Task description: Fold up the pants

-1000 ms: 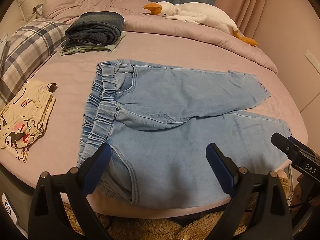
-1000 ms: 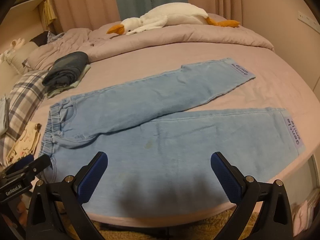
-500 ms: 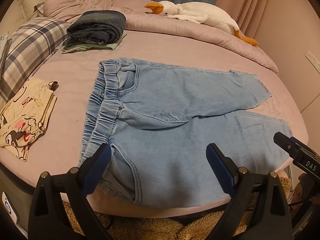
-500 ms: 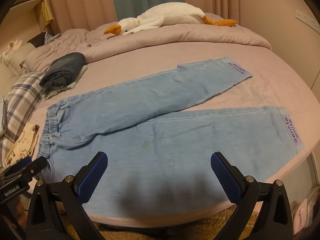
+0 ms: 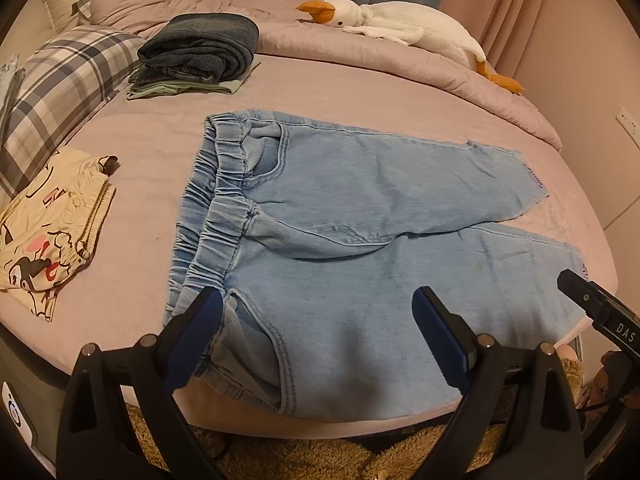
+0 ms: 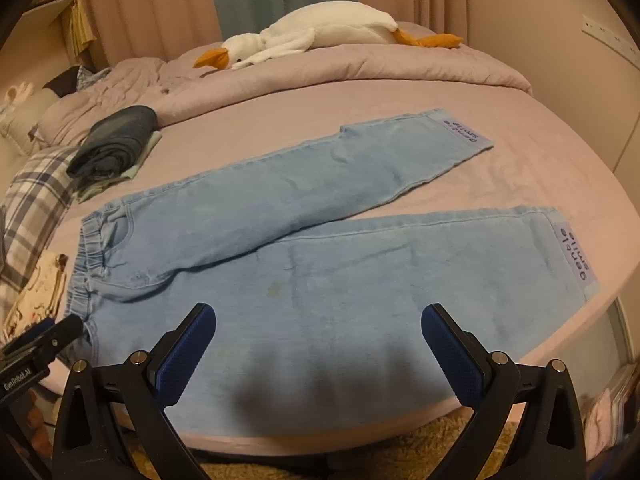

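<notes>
While the light-blue denim pants (image 5: 360, 232) lie flat and unfolded on the mauve bed (image 5: 320, 88), both grippers hover released.

Left gripper (image 5: 316, 320) sits nearer the waistband, right gripper (image 6: 318, 330) probably nearer the cuffs; the legs' long axis runs crosswise before the spread fingers (image 6: 448, 344).

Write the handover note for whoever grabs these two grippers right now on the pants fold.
Left gripper: open, holding nothing, poised over the near waist corner of the pants.
Right gripper: open, holding nothing, poised over the near leg, around mid-leg.
Light blue pants: spread flat on the bed, waistband on the left, legs splayed apart in a V, cuffs on the right.
Done: pants laid out; no fold made yet.
Left: bring one leg over the other, then fold lengthwise. A likely home is the stack of folded clothes near the plaid pillow.
</notes>
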The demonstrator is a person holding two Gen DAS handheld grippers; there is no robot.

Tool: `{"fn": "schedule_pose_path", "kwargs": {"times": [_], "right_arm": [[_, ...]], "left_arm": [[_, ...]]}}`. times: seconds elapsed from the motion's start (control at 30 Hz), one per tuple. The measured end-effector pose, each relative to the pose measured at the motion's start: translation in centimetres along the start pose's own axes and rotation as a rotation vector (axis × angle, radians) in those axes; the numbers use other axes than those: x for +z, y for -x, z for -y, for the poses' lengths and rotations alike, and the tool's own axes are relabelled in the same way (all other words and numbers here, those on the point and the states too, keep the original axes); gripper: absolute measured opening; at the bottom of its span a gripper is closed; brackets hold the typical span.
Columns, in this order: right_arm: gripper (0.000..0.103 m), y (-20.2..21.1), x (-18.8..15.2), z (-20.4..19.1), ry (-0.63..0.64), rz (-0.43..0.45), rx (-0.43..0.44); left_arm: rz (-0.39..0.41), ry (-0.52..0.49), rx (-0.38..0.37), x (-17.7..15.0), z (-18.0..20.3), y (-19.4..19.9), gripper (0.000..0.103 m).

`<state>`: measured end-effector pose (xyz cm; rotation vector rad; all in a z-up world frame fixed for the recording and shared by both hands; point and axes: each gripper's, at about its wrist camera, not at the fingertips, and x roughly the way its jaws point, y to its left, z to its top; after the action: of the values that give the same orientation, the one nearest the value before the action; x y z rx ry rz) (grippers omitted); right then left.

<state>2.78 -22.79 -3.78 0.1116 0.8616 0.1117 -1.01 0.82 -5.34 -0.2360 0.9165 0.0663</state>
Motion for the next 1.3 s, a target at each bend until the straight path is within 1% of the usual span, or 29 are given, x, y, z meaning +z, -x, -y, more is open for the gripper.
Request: {"fn": "schedule_pose_path", "kwargs": {"times": [0.5,0.77,0.9,0.97,1.1,1.2,1.23,1.3], "right_arm": [[0.103,-0.2,-0.1,0.5,-0.016,-0.013,-0.02],[0.103,-0.4,-0.2,0.8,-0.026,-0.024,-0.029],[0.103,-0.4,-0.2,0.9,-0.027,-0.026,-0.033],[0.103,-0.4,-0.3,1.0,-0.027,-0.027,-0.038],[0.103,-0.6,-0.3,1.2,-0.034,-0.036,-0.048],[0.103,-0.8,-0.3,1.5,-0.038,-0.045,-0.054],[0.103,-0.7,-0.4,1.7,-0.041,-0.046,-0.058],[0.103,-0.8,-0.4,2.0,-0.05,-0.048,-0.065]], "left_arm": [[-0.008,0.016,0.019,0.1,-1.0,-0.4,0.095],[0.002,0.086,0.069,0.8,-4.1,-0.8,0.095],[-0.008,0.117,0.094,1.1,-6.1,-1.6,0.095],[-0.022,0.119,0.097,1.2,-7.0,-2.2,0.095],[-0.09,0.136,0.03,1.3,-8.4,-4.6,0.095],[-0.127,0.124,0.028,1.3,-8.7,-6.2,0.095],[-0.153,0.121,0.027,1.2,-8.8,-7.0,0.094],[-0.187,0.131,-0.004,0.9,-8.8,-8.1,0.092]]}}
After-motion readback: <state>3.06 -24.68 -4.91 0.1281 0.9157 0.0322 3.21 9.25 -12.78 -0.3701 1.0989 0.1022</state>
